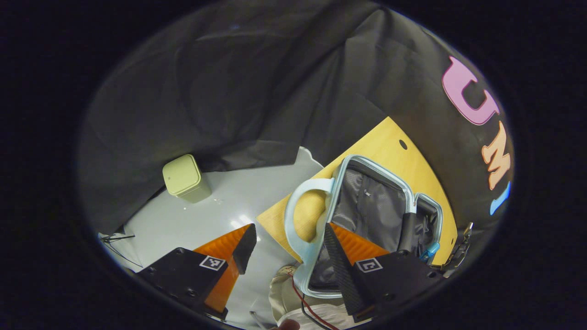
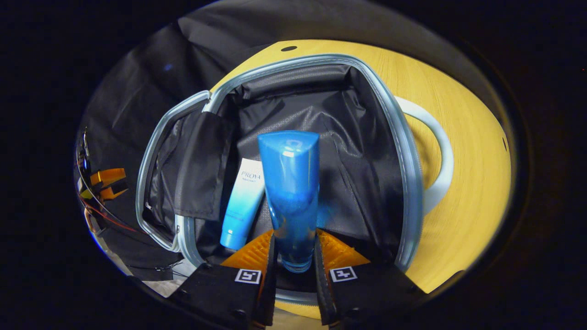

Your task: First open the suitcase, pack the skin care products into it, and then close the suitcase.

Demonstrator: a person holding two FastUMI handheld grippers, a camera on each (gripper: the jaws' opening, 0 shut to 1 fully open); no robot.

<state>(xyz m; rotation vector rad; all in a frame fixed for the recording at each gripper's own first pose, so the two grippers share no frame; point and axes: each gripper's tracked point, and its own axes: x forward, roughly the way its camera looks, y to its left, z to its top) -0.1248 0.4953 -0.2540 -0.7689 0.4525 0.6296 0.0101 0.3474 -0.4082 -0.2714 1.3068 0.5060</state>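
the right gripper (image 2: pixel 293 250) is clenched on a blue bottle (image 2: pixel 290 192), both fingers pressing its lower part, cap end pointing away from the camera. it hangs over the open suitcase (image 2: pixel 399 151), above the dark lined main compartment. a blue and white tube (image 2: pixel 241 204) already lies on the lining just beside the bottle's left side, near the hanging fabric divider flap (image 2: pixel 197 169).

the left gripper (image 1: pixel 286 240) is released, fingers spread wide with nothing between them. it sits off the near edge of the suitcase (image 1: pixel 367 201), looking across the pale blue rim and the looped handle (image 1: pixel 293 215).

what could go wrong, as i judge it: the grip is low on a smooth, rounded bottle, so it could swivel or slip between the pads if tipped quickly. let go from this height it may bounce or roll on the slack lining, knock the tube, or end up against the rim where it would block the lid later. the divider flap droops into the left side and could catch the bottle if it is carried that way.

around it: the suitcase rests on a wooden table (image 2: pixel 463 151), bare to the right of the case. in the left gripper view a pale green lidded bin (image 1: pixel 185 178) stands on the grey floor, well apart from everything. red and black cables (image 1: pixel 307 305) trail near the case's near corner and could snag a gripper moving there.
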